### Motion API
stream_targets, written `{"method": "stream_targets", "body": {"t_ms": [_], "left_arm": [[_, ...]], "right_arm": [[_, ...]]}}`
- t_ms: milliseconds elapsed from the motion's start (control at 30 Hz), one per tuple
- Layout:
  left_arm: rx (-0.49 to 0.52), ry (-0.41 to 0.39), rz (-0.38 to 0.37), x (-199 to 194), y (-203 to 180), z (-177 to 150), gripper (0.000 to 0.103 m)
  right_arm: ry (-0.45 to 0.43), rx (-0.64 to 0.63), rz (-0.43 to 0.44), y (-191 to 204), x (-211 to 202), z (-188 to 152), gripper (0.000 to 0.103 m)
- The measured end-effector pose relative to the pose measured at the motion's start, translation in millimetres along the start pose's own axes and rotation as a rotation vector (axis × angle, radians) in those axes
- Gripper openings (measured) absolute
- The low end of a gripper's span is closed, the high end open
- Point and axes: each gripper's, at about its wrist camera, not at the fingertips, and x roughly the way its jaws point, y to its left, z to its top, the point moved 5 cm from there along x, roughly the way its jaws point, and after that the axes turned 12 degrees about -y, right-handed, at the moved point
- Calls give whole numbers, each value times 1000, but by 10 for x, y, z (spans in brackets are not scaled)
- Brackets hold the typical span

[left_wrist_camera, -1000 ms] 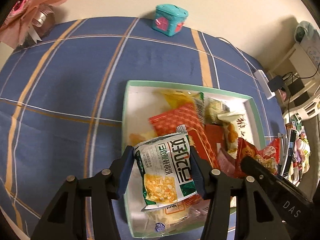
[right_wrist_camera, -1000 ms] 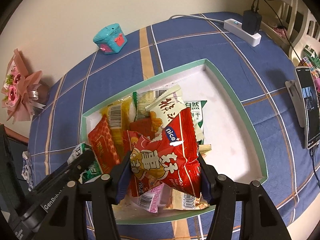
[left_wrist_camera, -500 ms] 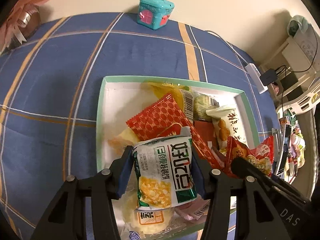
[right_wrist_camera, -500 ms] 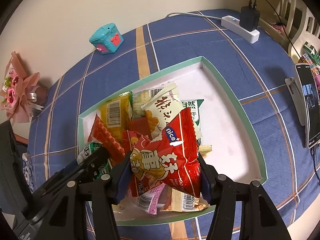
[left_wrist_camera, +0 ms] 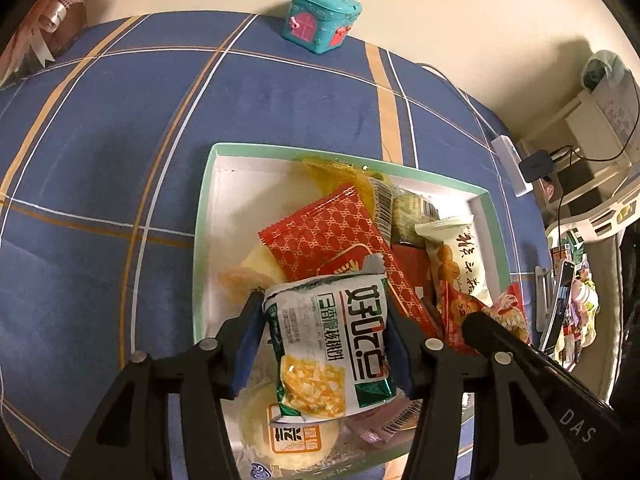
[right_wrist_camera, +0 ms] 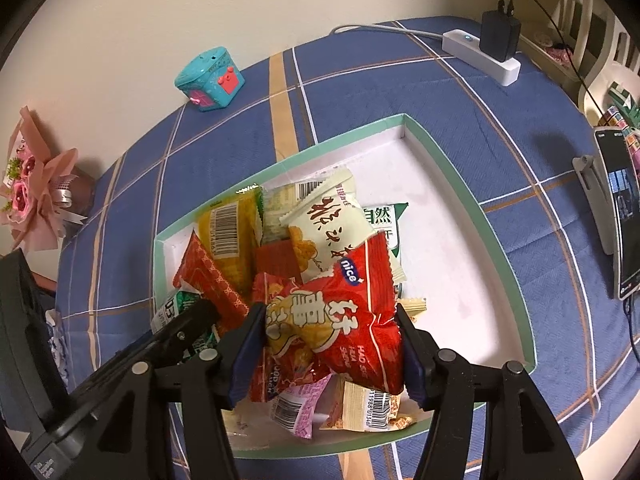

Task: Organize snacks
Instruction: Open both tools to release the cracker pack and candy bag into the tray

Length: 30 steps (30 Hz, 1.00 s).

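- The left claw (left_wrist_camera: 326, 340) grips a white-and-green snack packet (left_wrist_camera: 330, 344) between its blue pads; the packet's long axis runs along the fingers, its torn grey top edge pointing away from the camera toward the far wall, its yellow picture end nearest the camera.
- The packet hangs over the near left corner of the green-rimmed box (left_wrist_camera: 202, 216); a round pale cake in clear wrap (left_wrist_camera: 288, 434) lies in the box right under it.
- The right claw (right_wrist_camera: 334, 344) clamps a red crisp bag (right_wrist_camera: 340, 320); the bag is tilted, its long axis slanting from the near left up to the far right, the blue "nice" badge at the far end.
- This bag sits above the near end of the box (right_wrist_camera: 472, 200), over a pink packet (right_wrist_camera: 300, 410) and a tan barcoded packet (right_wrist_camera: 368, 408).
- Inside the box, a red patterned packet (left_wrist_camera: 320, 236), a yellow packet (right_wrist_camera: 230, 236) and a cream packet with brown script (right_wrist_camera: 328, 216) lie piled toward the left half; the right half shows bare white floor.
- The box rests on a blue checked surface (left_wrist_camera: 120, 120); a teal toy house (left_wrist_camera: 322, 20) stands by the wall; a white power strip (right_wrist_camera: 480, 56) lies at the far right; a pink bouquet (right_wrist_camera: 36, 200) sits at the left.
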Motion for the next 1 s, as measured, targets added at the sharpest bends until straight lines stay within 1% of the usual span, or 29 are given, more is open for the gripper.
{"method": "stream_targets", "body": {"t_ms": [100,133,167,233,433,567,667,767,900,967,1000], "left_arm": [[-15,8,-13,-15,15,4,61],[-19,8,-15,-27,21,8,63],[-23,6,-16,-41,26,15,66],[-26,1,-20,-75,30,32,68],[-22,-13,-33,-189,12,79,69],[-13,-23,-28,-276,9,108,69],[-14,-31,-24,-347,33,130,69],[-16,-32,-12,-373,55,135,69],[-15,-41,24,-409,117,152,69],[-12,-47,51,-422,153,164,69],[-5,-51,79,-439,188,171,70]], "right_arm": [[-5,-1,-1,13,-28,20,67],[-9,-1,-2,17,-39,28,70],[-12,-1,-3,20,-45,39,72],[-17,-1,-4,21,-63,56,72],[-31,1,-2,24,-129,100,72],[-47,-2,-1,27,-209,143,72],[-58,-5,-6,26,-253,171,74],[-57,-3,-2,15,-263,178,74],[-53,-4,-15,-5,-250,171,75],[-50,-12,-26,1,-240,160,82],[-48,-18,-31,9,-233,151,82]]}}
